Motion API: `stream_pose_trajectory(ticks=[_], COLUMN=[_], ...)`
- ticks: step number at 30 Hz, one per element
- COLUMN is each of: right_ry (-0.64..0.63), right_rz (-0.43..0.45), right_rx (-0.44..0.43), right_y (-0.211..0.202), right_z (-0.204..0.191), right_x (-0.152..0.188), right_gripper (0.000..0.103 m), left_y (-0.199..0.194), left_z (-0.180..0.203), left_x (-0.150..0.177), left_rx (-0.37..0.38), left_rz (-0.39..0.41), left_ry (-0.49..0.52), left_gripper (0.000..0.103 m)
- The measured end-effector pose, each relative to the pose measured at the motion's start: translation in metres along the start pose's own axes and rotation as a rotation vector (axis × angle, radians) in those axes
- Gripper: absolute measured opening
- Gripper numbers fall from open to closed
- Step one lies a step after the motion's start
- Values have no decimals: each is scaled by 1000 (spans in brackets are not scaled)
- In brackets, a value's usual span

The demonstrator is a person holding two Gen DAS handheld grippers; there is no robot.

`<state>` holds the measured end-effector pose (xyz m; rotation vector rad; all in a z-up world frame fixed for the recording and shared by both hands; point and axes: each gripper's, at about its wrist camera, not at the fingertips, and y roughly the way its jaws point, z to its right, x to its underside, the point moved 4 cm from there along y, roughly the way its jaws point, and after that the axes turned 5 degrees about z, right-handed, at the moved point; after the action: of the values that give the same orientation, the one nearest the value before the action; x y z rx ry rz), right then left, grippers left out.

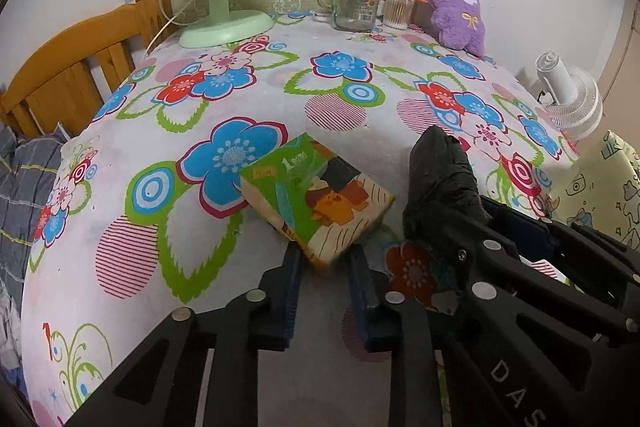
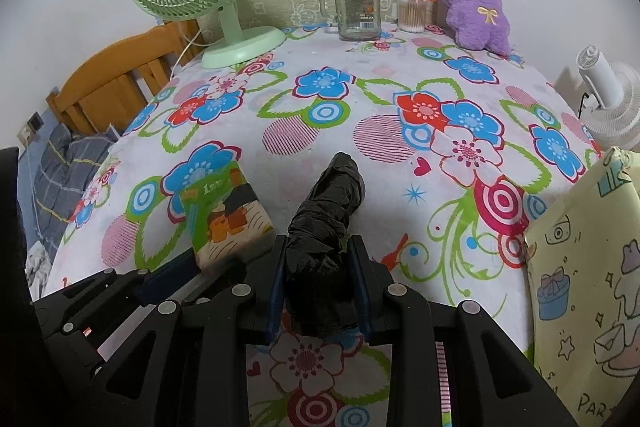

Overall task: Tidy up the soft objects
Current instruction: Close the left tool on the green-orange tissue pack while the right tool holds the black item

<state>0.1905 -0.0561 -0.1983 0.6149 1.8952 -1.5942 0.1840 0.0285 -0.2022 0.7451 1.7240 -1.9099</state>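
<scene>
Tissue pack (image 1: pixel 316 203), soft crinkly plastic w/ cartoon print, lies flat on floral cloth (image 1: pixel 248 99), near corner clamped by left gripper (image 1: pixel 325 259). Just beside pack, right gripper (image 2: pixel 316 259) squeezes a crumpled glossy black bag roll (image 2: pixel 328 211).

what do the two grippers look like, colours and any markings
Both the left gripper and the right gripper are matte black linkage frames with cut-out slots and round silver pivot pins. Their jaws carry dark blue ribbed pads. White letters "DAS" show on the right gripper's frame in the left wrist view. No cables or sleeves are visible.
</scene>
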Motion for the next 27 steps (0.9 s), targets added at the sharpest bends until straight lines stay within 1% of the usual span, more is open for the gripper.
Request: stream_pose_trajectory(ticks=[17,21,24,25,26,27], right_ry=[3,6,2,1,-1,-1], right_rz=[41,52,54,54,54,53], right_rx=[-15,-17,-19,-21,-23,-25], right_y=[-29,-38,-43,-45,-46,-47], right_z=[1,4,5,5,5,5], right_x=[2,4,6,7,8,9], right_gripper=[32,32,32,32,32,32], left_y=[-30,-38,-40,-40,-39,-40], left_z=[11,16,19,19,19,19], left_x=[2,4,7,9,10,11], left_rx=[-11,-13,-7,-3,-7,-15], left_rz=[49,56,39,29,24,27], left_ry=[0,4,-2,-8,-12,-15], left_gripper=[8,8,9,17,31,36])
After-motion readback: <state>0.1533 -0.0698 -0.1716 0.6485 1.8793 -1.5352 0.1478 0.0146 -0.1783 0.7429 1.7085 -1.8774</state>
